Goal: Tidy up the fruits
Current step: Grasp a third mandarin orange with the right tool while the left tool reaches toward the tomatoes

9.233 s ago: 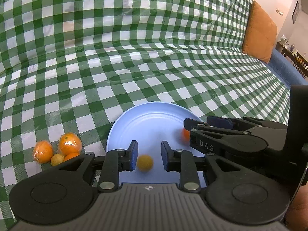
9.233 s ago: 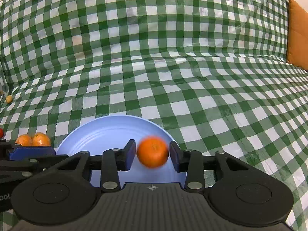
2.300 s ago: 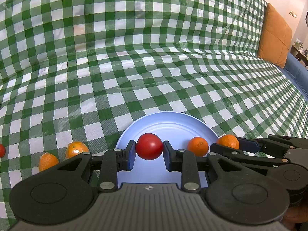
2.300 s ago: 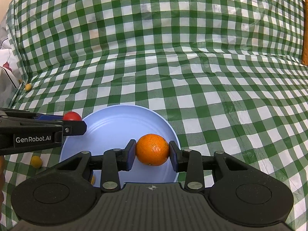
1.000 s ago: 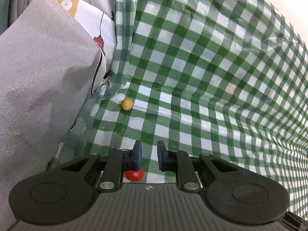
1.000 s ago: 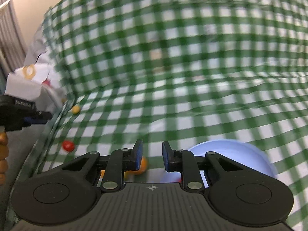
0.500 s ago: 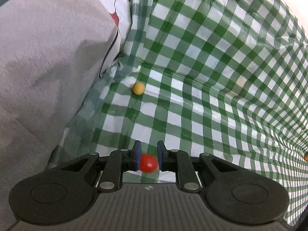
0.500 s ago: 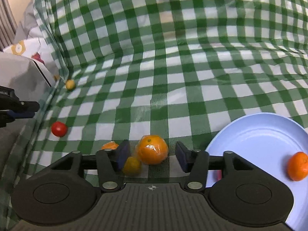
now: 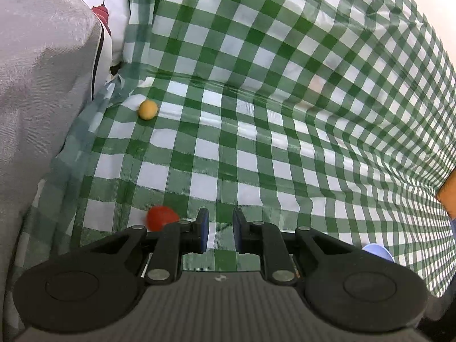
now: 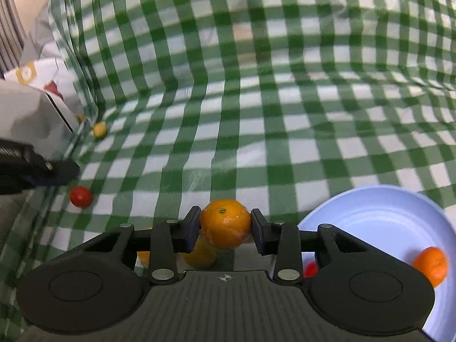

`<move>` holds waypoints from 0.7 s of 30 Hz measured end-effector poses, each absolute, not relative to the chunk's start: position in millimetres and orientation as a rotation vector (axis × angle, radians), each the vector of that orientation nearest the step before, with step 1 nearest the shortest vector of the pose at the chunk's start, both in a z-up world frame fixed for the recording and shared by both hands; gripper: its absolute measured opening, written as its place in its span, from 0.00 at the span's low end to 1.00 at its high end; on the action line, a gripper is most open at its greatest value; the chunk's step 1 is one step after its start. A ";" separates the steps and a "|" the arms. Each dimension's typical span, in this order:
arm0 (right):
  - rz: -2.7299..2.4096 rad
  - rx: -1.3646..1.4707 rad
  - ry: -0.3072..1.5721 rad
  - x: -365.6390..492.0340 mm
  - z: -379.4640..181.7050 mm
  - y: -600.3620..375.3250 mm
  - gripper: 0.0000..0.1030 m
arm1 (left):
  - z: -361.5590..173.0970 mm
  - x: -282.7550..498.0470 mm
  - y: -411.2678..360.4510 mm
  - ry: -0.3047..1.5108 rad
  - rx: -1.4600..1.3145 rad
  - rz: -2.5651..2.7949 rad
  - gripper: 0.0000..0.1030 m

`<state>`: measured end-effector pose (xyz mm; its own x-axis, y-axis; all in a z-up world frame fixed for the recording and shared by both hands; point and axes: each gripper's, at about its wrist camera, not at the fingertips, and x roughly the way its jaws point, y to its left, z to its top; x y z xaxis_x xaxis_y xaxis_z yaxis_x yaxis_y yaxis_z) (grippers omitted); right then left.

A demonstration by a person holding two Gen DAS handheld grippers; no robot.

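My right gripper (image 10: pixel 225 232) is shut on an orange (image 10: pixel 225 223) just left of the blue plate (image 10: pixel 379 213), which holds another orange (image 10: pixel 431 262) and a red fruit (image 10: pixel 310 269). More orange fruit (image 10: pixel 199 253) lies under the right jaws. My left gripper (image 9: pixel 220 233) has its jaws slightly apart and empty. A small red tomato (image 9: pixel 161 218) lies on the cloth just left of its left finger, and it also shows in the right wrist view (image 10: pixel 81 196). A small yellow fruit (image 9: pixel 148 110) lies farther back.
A green checked cloth (image 9: pixel 285 99) covers the surface and rises behind. A grey cushion (image 9: pixel 37 99) and a white printed pillow (image 9: pixel 114 5) stand at the left. The plate's edge (image 9: pixel 377 252) shows at the lower right of the left wrist view.
The right jaws have shut on the orange that lay between them. The red tomato has slipped from between the left jaws to their left side.
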<state>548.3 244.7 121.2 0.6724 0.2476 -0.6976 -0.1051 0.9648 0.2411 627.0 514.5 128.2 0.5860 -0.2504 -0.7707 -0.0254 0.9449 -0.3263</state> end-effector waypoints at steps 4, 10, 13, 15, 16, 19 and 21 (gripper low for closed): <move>0.199 0.205 0.799 541.8 127.3 229.1 0.38 | 129.0 628.6 525.8 0.929 -0.323 -0.051 0.18; 0.196 0.229 0.786 537.4 132.8 214.2 0.38 | 115.8 637.0 547.7 0.968 -0.407 0.038 0.20; 0.199 0.243 0.778 535.6 135.1 211.7 0.38 | 110.6 640.8 545.8 0.983 -0.402 0.047 0.29; 0.197 0.250 0.773 535.0 136.5 209.5 0.38 | 110.6 641.8 543.1 0.981 -0.396 0.062 0.30; 0.193 0.254 0.770 534.8 137.1 208.2 0.38 | 113.2 641.2 539.9 0.972 -0.383 0.064 0.30; 0.183 0.268 0.762 532.3 138.9 200.3 0.38 | 124.5 640.9 516.9 0.946 -0.332 -0.028 0.30; 0.173 0.276 0.757 532.3 139.2 196.4 0.38 | 129.5 639.2 495.9 0.947 -0.296 -0.114 0.30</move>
<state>532.3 196.4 139.2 0.7155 0.2523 -0.6514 -0.0552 0.9500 0.3073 639.2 495.9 129.5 0.5820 -0.2250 -0.7814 -0.0330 0.9536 -0.2992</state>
